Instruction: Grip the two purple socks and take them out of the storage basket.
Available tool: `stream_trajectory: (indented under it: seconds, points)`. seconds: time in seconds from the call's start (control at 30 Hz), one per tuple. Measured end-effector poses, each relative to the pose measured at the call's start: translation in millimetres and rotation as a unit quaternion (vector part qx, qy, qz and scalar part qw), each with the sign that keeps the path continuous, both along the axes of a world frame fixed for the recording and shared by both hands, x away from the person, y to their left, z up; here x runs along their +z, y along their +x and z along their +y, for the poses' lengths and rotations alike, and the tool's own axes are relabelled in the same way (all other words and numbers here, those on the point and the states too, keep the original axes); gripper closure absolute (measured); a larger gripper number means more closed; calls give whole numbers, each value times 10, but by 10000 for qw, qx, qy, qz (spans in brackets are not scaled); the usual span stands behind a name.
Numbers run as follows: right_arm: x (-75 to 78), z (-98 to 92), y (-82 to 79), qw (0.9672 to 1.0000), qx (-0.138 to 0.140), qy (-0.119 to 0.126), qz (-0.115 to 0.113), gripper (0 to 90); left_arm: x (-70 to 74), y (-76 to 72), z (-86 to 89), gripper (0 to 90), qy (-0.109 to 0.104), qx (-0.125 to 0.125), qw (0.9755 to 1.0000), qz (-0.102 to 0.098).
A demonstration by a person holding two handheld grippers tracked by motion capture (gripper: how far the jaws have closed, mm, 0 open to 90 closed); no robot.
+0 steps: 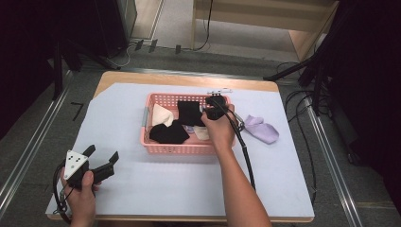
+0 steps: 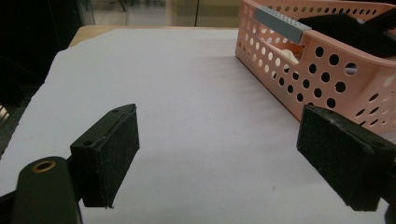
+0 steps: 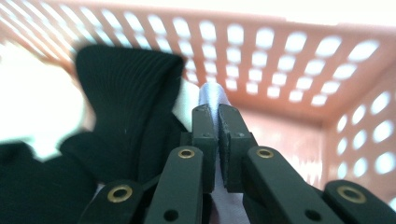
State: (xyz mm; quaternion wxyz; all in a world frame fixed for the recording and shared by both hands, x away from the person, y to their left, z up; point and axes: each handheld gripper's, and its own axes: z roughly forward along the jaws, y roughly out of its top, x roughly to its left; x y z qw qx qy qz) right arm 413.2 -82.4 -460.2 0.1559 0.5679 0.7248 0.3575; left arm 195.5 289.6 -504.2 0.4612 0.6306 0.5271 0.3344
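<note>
Forearms enter from the near edge of the high view, each hand carrying a hand-held gripper. Beneath them the counter (image 1: 156, 189), covered by a pale sheet, spans the scene. At its centre, toward the far side, stands the pink perforated basket (image 1: 175, 147), holding two black cloths (image 1: 169, 133), a cream cloth (image 1: 161, 115) at its left and other pale pieces. A lavender cloth (image 1: 261, 128) lies on the counter just right of the basket, outside it.

The right hand-held gripper (image 3: 216, 116) points down into the right part of the basket; its jaws are pinched together on a fold of lavender fabric (image 3: 212, 97), which stands up between the pads beside one black cloth, near the basket's far wall. The strip of fabric runs down between the jaws toward the camera.

The left hand-held gripper (image 1: 101, 158) rests low at the near left corner of the counter, well apart from the basket. Its jaws stand wide, with nothing between the pads (image 2: 114, 156) but bare sheet.
</note>
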Motion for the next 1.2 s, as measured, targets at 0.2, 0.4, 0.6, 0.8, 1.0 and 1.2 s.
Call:
stream_trajectory:
  seconds: [0.2,0.4,0.6,0.8,1.0,1.2]
  points:
    - [189,-98,-208,9938,236,453,-990,867,0,-1,-4,140,17,14,10000,-8]
    - [326,-148,-395,9813,430,601,-1777,867,1,-2,-5,139,23,20,10000,-3]
    - [404,-213,-465,9726,370,694,-2186,867,0,-1,-5,140,16,13,10000,-11]
    - [528,-366,-564,9571,200,864,-2758,867,0,-1,-4,139,17,8,10000,-6]
    - [609,-557,-620,9475,-179,856,-3076,867,-2,-1,-7,140,14,9,10000,-27]
    - [686,-764,-660,9395,-506,806,-3290,867,-2,0,-8,140,15,8,10000,-29]
